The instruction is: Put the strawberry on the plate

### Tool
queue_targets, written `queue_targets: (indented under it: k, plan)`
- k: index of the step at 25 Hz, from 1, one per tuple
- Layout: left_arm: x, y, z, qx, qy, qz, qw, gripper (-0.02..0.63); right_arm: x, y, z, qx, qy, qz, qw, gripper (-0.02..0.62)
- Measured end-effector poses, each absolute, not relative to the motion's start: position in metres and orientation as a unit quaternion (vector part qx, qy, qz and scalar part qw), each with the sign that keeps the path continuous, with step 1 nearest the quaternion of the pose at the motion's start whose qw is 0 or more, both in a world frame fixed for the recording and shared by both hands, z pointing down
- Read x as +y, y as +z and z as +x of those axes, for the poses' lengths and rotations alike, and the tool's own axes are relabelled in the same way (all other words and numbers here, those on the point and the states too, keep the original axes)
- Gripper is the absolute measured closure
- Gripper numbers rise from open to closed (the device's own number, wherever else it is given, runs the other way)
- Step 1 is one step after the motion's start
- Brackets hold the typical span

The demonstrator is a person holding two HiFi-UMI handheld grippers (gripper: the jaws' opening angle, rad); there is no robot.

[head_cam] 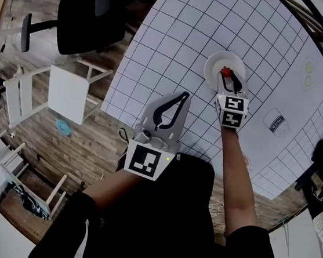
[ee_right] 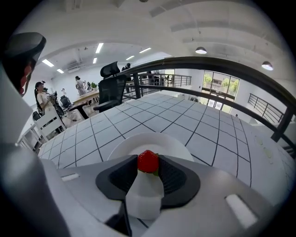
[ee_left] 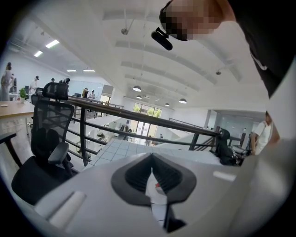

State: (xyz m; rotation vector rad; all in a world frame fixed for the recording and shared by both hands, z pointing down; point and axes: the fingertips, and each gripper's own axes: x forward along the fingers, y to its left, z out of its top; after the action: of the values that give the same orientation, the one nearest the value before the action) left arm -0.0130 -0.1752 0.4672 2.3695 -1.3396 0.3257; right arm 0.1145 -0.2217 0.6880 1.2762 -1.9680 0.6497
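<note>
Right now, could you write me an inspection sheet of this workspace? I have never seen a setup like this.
Surface: white gridded table.
Job's things: strawberry held over the white plate; whether it touches the plate is unclear.
Clutter: printed label and two round marks on the table.
Grippers: right gripper shut on the strawberry; left gripper shut, empty, short of the plate.
Cables: dark cable loop beside the left gripper.
Surroundings: black office chair, white wooden frames, wooden floor.
</note>
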Motion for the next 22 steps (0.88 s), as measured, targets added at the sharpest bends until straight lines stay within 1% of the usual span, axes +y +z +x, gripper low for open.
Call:
queue_targets:
  k: [10, 17, 22]
  plan:
    - [-0.173, 0.468, -0.023, -0.488, 0.113, 0.843, 0.197, 0.597, -0.223, 0.696, 0.112, -0.758, 0.251, 0.484, 0.358, 0.452]
    - [-0.171, 0.465, -0.027, -0.489, 0.112, 0.843, 0.194, 0.597, -0.224, 0.695, 0.111, -0.757, 0.253, 0.485, 0.357, 0.419]
    - [-0.169, 0.460, -0.033, -0.495, 0.110, 0.841, 0.189, 0.597, -0.223, 0.690, 0.109, -0.759, 0.248, 0.486, 0.357, 0.411]
